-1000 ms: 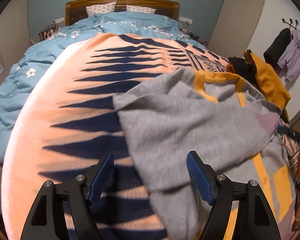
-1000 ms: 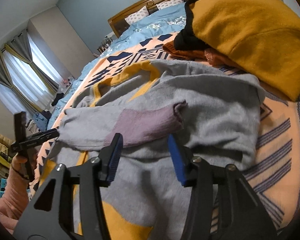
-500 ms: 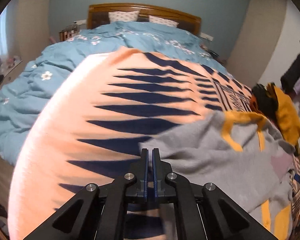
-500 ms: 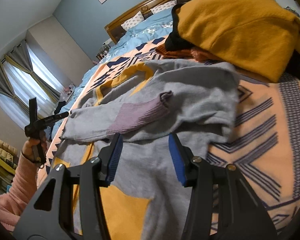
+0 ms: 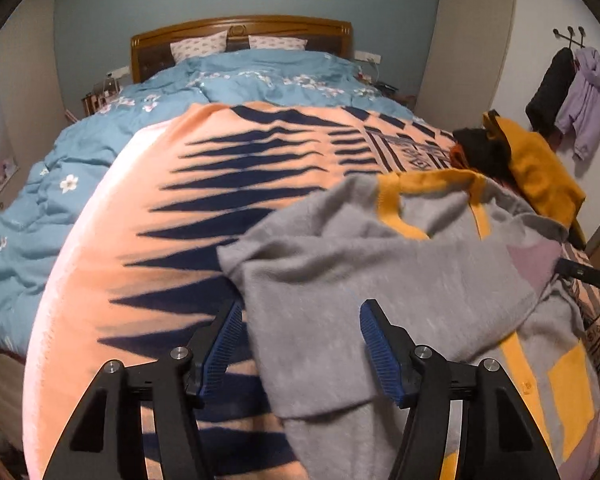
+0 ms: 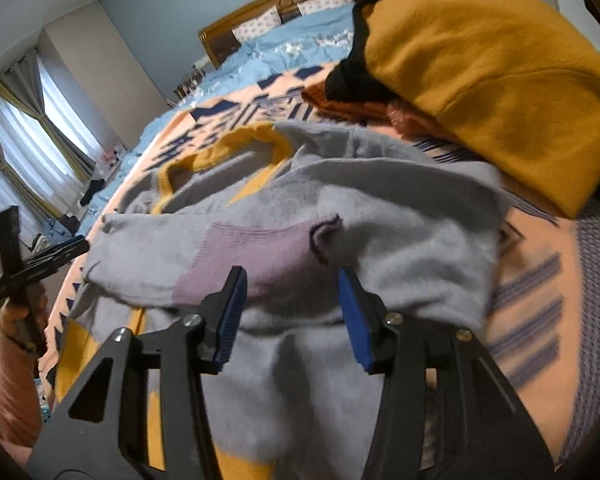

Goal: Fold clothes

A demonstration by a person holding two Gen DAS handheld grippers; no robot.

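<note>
The grey cardigan (image 5: 400,280) is lying crosswise, its folded sleeve edge sitting between the left hand-held gripper (image 5: 300,344)'s parted, empty fingers, nearer than the right hand-held gripper (image 6: 292,312), also gaping empty.

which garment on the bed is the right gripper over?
The grey cardigan with yellow trim and a mauve cuff, directly ahead of the open right gripper. The mustard garment lies further off, piled aside.
</note>
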